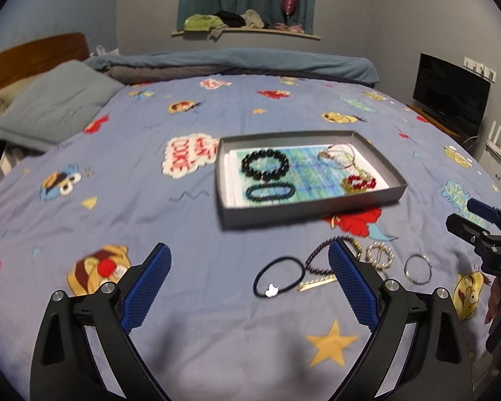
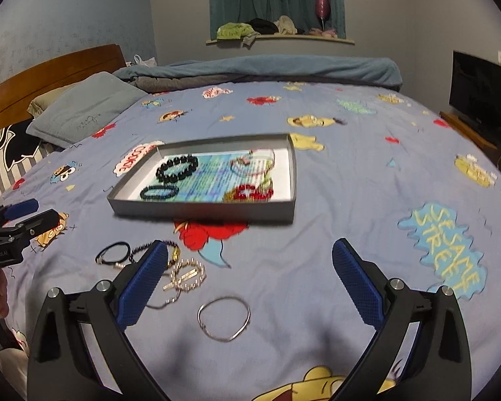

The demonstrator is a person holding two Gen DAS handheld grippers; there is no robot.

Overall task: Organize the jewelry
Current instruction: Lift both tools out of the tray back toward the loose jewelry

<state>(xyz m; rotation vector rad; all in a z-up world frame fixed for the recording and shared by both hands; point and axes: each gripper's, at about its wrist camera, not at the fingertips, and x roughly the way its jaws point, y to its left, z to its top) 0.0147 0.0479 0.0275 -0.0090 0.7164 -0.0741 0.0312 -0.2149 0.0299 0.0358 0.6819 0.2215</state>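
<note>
A shallow grey box (image 1: 314, 204) (image 2: 200, 213) lies on the bedspread and holds two black bead bracelets (image 1: 265, 164) (image 2: 177, 168), thin bangles (image 1: 338, 155) and a red and gold piece (image 1: 359, 183) (image 2: 252, 193). Loose in front of it lie a black hair tie with a white charm (image 1: 278, 276) (image 2: 114, 253), a dark bead strand (image 1: 319, 262), a gold bead ring (image 1: 379, 256) (image 2: 187, 273) and a silver bangle (image 1: 417, 269) (image 2: 224, 317). My left gripper (image 1: 248, 287) is open above the hair tie. My right gripper (image 2: 250, 287) is open over the silver bangle.
The bed carries a blue cartoon-print cover, with a pillow (image 1: 50, 107) and headboard (image 1: 33, 56) at far left and a folded blanket (image 1: 237, 61) at the back. A dark screen (image 1: 451, 93) stands right of the bed. A hand (image 1: 494, 300) holds the right gripper.
</note>
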